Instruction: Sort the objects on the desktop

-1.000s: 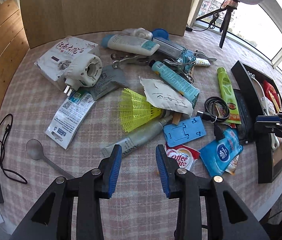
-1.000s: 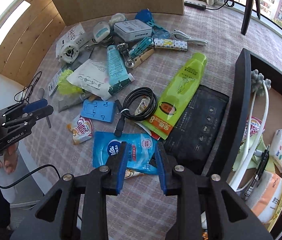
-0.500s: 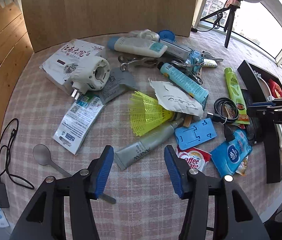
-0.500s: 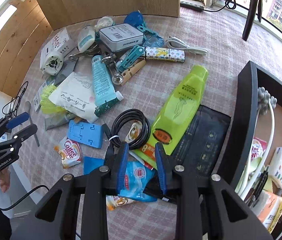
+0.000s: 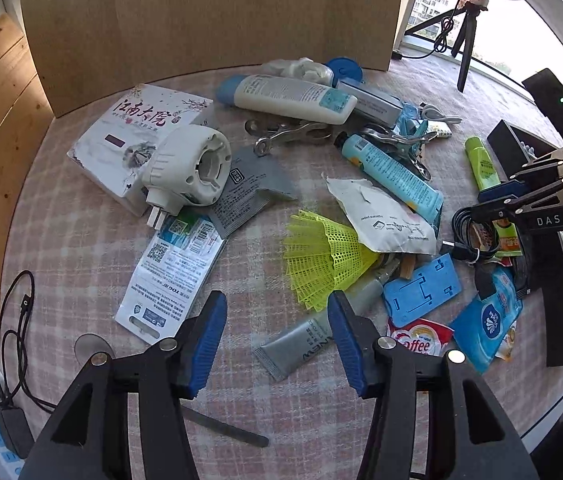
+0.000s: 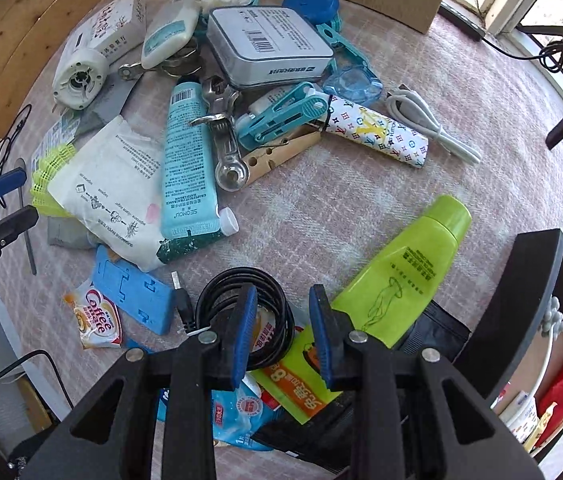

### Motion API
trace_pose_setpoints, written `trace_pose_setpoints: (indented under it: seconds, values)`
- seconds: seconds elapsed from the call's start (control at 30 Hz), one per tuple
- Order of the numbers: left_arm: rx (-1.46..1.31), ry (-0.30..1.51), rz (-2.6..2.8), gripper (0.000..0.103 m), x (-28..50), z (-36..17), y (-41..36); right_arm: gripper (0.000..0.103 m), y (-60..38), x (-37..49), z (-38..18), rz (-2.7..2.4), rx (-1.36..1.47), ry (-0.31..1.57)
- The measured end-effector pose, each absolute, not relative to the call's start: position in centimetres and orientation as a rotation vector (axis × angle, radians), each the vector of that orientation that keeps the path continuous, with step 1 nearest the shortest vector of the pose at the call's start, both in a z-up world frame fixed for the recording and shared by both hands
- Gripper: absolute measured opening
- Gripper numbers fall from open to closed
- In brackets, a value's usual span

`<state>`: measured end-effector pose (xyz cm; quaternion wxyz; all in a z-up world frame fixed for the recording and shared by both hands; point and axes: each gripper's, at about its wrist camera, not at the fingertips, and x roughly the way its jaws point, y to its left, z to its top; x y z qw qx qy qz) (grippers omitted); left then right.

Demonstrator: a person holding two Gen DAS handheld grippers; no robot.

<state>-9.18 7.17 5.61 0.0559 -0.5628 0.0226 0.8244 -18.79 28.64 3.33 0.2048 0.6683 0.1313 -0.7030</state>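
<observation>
Many small objects lie on a checked tablecloth (image 5: 81, 240). My left gripper (image 5: 277, 336) is open and empty, above a grey tube (image 5: 313, 340) and just short of a yellow shuttlecock (image 5: 321, 256). My right gripper (image 6: 281, 328) is open and empty, over a coiled black cable (image 6: 241, 284) and the lower end of a green tube (image 6: 405, 272). A blue phone stand (image 5: 421, 290), a Coffee-mate sachet (image 5: 417, 340) and a blue wipes pack (image 5: 489, 316) lie to the right in the left wrist view. The right gripper also shows there (image 5: 493, 200).
A black storage box (image 6: 521, 300) holding several items stands at the right. A white plug adapter (image 5: 189, 168), a white bottle (image 5: 289, 96), a light blue tube (image 6: 185, 164), a tin case (image 6: 269, 44) and clips lie further back. Cardboard walls (image 5: 201, 12) stand behind.
Both grippers have moved forward over the pile. The left gripper's jaws have opened wider. The right gripper went from the blue wipes pack to the black cable and green tube.
</observation>
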Motion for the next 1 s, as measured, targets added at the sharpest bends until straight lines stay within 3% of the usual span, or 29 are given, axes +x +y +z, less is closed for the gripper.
trace_pose_setpoints:
  seconds: [0.4,0.47,0.53,0.73,1.0]
  values:
    - [-1.668,0.130,2.402,0.050,-10.1,5.5,9.6,0.027,28.2,-19.6,3.4,-1.891,1.881,0.385]
    - [-1.682,0.116,2.381,0.044,-10.7,4.9,9.8,0.027,27.8,-19.8,3.4,-1.887,1.888,0.390]
    - [-1.694,0.068,2.356,0.031,-11.2,4.4,10.0,0.027,27.6,-20.1,3.3,-1.876,1.902,0.388]
    - [-1.667,0.092,2.332,0.025,-11.2,4.5,11.3,0.022,27.2,-21.0,3.8,-1.838,1.915,0.479]
    - [-1.675,0.077,2.340,0.024,-12.0,4.2,11.5,0.019,24.8,-21.5,3.8,-1.833,1.887,0.443]
